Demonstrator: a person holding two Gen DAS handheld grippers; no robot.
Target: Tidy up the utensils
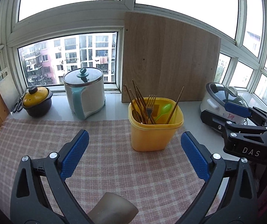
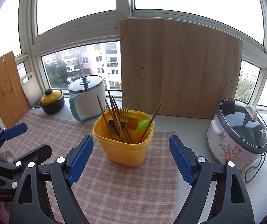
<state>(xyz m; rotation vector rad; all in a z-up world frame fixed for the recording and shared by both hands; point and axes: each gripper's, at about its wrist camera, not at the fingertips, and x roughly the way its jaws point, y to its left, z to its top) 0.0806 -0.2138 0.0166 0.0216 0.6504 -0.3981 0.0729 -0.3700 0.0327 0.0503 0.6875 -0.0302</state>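
A yellow plastic tub (image 1: 154, 132) (image 2: 126, 149) stands upright on a pink checked cloth (image 1: 105, 168). In it are several brown chopsticks (image 1: 139, 100) (image 2: 113, 112), a metal fork (image 1: 150, 103) (image 2: 123, 118), a green plastic spoon (image 1: 164, 110) (image 2: 141, 125) and a dark wooden spoon (image 2: 113, 127). My left gripper (image 1: 134, 137) hangs open just short of the tub, its blue pads touching nothing. My right gripper (image 2: 131, 140) is open too, with the tub beyond its fingertips. Each gripper shows at the edge of the other's view, left gripper (image 2: 25, 140), right gripper (image 1: 226, 114).
A white pot with a teal handle (image 1: 85, 97) and a yellow-lidded dark pot (image 1: 37, 100) stand at the back left, with scissors (image 1: 17, 105) beside them. A large wooden board (image 1: 168, 59) leans on the window. A flowered rice cooker (image 2: 237, 132) stands to the right.
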